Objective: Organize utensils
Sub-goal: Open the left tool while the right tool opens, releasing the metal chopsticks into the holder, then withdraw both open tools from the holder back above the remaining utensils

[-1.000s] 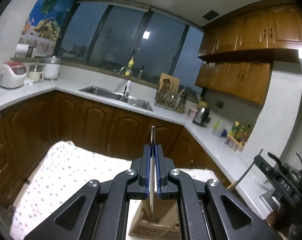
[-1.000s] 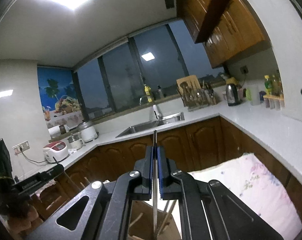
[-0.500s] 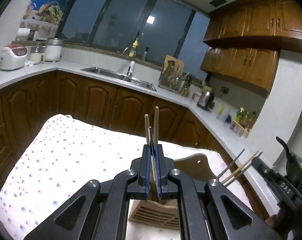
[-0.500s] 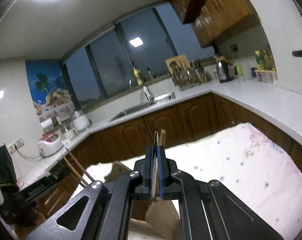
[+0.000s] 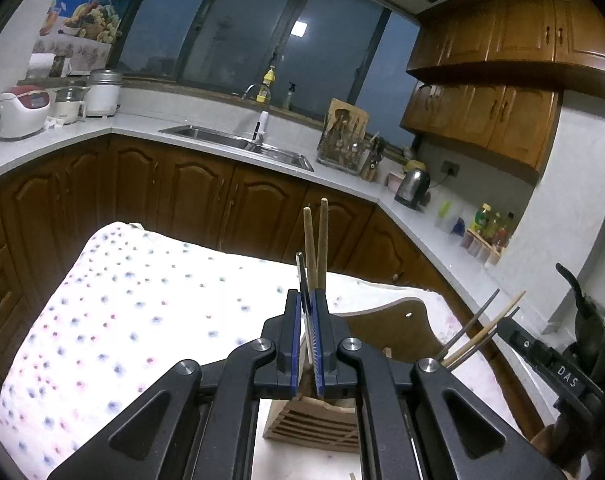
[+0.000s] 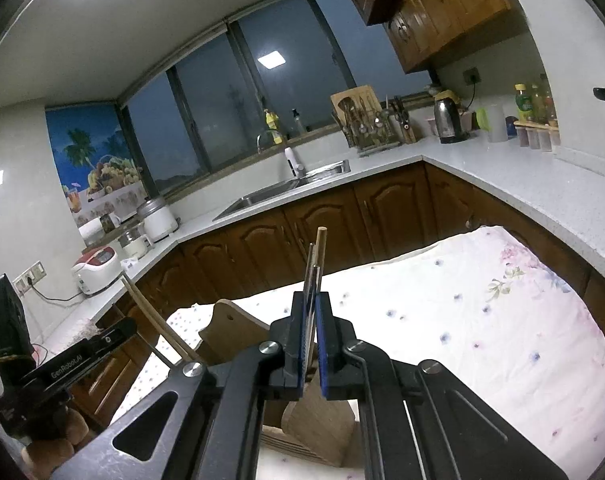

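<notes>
L gripper (image 5: 307, 308) is above the wooden utensil holder (image 5: 318, 420), which sits on the dotted tablecloth (image 5: 142, 320). Its blue pads (image 5: 296, 340) are narrow, w/ a thin metal utensil (image 5: 301, 276) between them. Utensil's long axis runs near upright, top end pointing up and slightly away from the holder, lower end going down toward the holder; pads look closed on it, though whether both sides touch can't be told for sure. Just behind it, 2 wooden chopsticks (image 5: 316, 248) stand upright in the holder, tips up, almost parallel to each other. At the holder's R side, more sticks (image 5: 478, 332), one metal and the others wood, lean outward to the R, next to the R gripper body.

R gripper (image 6: 311, 312) is also over the holder (image 6: 314, 420), pads narrow, w/ a thin metal utensil (image 6: 311, 272) between them. Long axis near vertical, top end up, lower end down toward the holder. A wooden stick (image 6: 321, 252) stands just behind it, upright. To the holder's L, chopsticks (image 6: 154, 316) lean up and to the L beside the L gripper body. Holder's curved back panel (image 6: 230, 328) rises behind the slots. Brown kitchen cabinets (image 6: 342, 220) are beyond the cloth.
</notes>
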`<state>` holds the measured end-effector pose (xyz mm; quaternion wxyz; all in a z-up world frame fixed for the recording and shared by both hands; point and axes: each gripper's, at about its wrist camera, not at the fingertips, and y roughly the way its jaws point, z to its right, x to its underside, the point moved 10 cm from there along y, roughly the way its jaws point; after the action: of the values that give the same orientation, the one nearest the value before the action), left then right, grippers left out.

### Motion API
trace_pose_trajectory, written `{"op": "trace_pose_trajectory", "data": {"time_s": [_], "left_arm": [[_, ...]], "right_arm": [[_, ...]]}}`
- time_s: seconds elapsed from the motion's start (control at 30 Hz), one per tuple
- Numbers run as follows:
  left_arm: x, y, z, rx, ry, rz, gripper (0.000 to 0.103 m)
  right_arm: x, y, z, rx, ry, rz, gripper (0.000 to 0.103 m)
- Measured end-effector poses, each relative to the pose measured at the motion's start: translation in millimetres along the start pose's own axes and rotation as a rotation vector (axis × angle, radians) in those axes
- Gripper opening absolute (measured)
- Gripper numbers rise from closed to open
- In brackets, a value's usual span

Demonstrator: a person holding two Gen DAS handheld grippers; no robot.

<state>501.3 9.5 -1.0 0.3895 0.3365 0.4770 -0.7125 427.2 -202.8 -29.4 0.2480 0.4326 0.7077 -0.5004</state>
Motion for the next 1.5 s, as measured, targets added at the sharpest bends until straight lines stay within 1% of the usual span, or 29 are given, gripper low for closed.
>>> {"op": "trace_pose_trajectory", "data": {"time_s": [0.07,0.1,0.13,0.17,0.2,0.23,0.27,0.3,0.33,0.4,0.43,0.47,0.53,0.57,0.6,0.67,0.73,0.83,0.9,1.0,1.2,1.3,1.43,1.5], "left_arm": [[1.4,0.5,0.4,0.0,0.001,-0.005,0.004],[1.0,-0.5,0.4,0.0,0.001,-0.008,0.004],[1.1,-1.6,0.7,0.001,0.001,-0.008,0.004],[0.4,-3.8,0.9,0.002,0.002,-0.008,0.006],[0.2,-5.6,0.9,0.001,0.001,-0.006,0.014],[-0.8,-8.9,0.6,0.001,-0.002,-0.001,0.02],[-2.4,-13.9,-0.1,-0.001,-0.009,0.011,0.032],[-2.8,-17.5,-0.4,0.0,-0.014,0.018,0.041],[-3.8,-22.4,-0.1,0.009,-0.022,0.027,0.043],[-5.8,-31.6,0.5,0.007,-0.021,0.034,0.045],[-4.9,-34.8,0.0,0.012,-0.021,0.037,0.046],[-5.2,-40.5,0.2,0.013,-0.019,0.042,0.047],[-3.6,-50.0,-1.5,0.002,-0.013,0.053,0.058],[-2.4,-56.6,-2.4,-0.003,-0.01,0.061,0.061],[-0.3,-62.6,-4.0,-0.012,-0.009,0.066,0.071],[5.1,-72.9,-8.2,-0.034,-0.014,0.069,0.081],[11.5,-84.2,-9.0,-0.031,-0.02,0.065,0.084],[24.0,-102.3,-9.8,-0.048,-0.024,0.045,0.086],[35.2,-115.9,-9.4,-0.053,-0.03,0.029,0.087],[47.7,-135.4,-5.4,-0.049,-0.036,0.003,0.09],[63.6,-172.0,-2.2,-0.048,-0.041,-0.035,0.091],[73.6,-184.9,-0.8,-0.038,-0.055,-0.069,0.091],[83.1,-197.9,2.7,-0.04,-0.058,-0.099,0.092],[90.5,-203.8,4.6,-0.042,-0.056,-0.127,0.092]], "right_arm": [[1.2,0.7,0.5,0.0,0.001,-0.009,0.006],[1.8,0.2,0.7,-0.001,0.005,-0.01,0.01],[1.7,-1.3,1.2,-0.01,0.012,-0.008,0.012],[1.3,-3.8,2.1,-0.02,0.023,-0.005,0.019],[0.6,-5.4,2.1,-0.025,0.029,-0.002,0.025],[-0.5,-9.5,3.2,-0.032,0.04,0.008,0.035],[-1.3,-13.6,3.9,-0.037,0.048,0.018,0.041],[-2.3,-17.4,3.9,-0.042,0.053,0.026,0.042],[-3.1,-20.0,3.6,-0.041,0.055,0.031,0.042],[-4.5,-27.2,3.7,-0.047,0.059,0.04,0.052],[-5.5,-30.6,3.6,-0.052,0.062,0.047,0.064],[-6.1,-35.3,4.0,-0.052,0.062,0.058,0.074],[-6.5,-42.9,3.1,-0.057,0.06,0.07,0.08],[-6.3,-47.2,2.6,-0.059,0.061,0.071,0.082],[-6.5,-49.8,1.7,-0.063,0.062,0.071,0.084],[-5.2,-59.4,1.8,-0.066,0.063,0.074,0.091],[-3.2,-70.5,1.1,-0.069,0.058,0.078,0.093],[1.6,-88.1,0.1,-0.071,0.046,0.073,0.093],[7.1,-101.1,1.8,-0.062,0.037,0.071,0.093],[16.9,-122.7,8.0,-0.043,0.025,0.07,0.093],[39.2,-156.4,26.7,-0.007,0.058,0.046,0.093],[51.8,-171.4,34.1,0.007,0.063,0.027,0.093],[68.0,-188.6,41.7,0.017,0.082,0.002,0.093],[72.9,-196.3,44.0,0.024,0.082,-0.002,0.093]]}}
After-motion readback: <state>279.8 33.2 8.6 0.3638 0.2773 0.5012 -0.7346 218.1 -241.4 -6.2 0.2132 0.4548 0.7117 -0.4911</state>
